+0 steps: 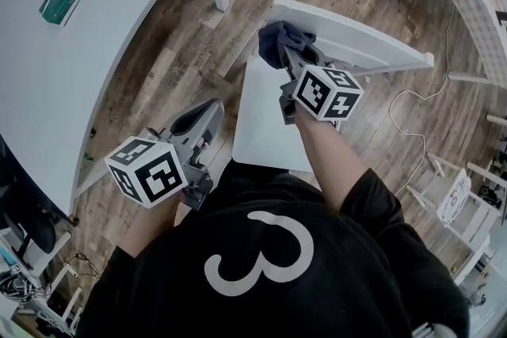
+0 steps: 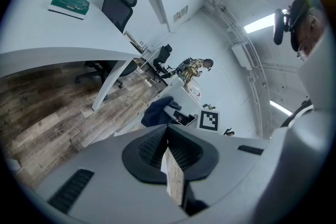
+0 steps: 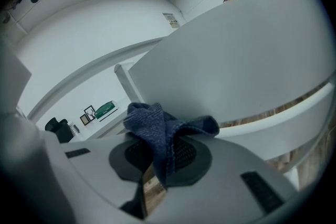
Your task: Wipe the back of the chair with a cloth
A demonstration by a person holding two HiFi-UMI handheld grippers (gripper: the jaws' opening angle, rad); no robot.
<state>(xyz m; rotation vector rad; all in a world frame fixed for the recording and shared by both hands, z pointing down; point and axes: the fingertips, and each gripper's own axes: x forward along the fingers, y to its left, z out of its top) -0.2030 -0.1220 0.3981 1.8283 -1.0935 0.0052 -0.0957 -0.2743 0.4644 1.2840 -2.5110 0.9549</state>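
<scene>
Your dark blue knitted cloth (image 1: 276, 39) is scrunched into a lumpy wad in the upper middle of the head view, right by the top rail of the white slab-backed chair (image 1: 364, 43). Your right gripper (image 1: 291, 59) is pinching it. Your left gripper (image 1: 207, 115), lower left, has its jaws pressed together on nothing. The right gripper hides the cloth's lower part, so I can't tell if it's touching the rail.

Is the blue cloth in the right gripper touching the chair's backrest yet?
Cannot tell. The head view shows the dark blue knitted cloth, clamped in the right gripper, overlapping the white chair backrest; no view shows contact or a gap.
</scene>
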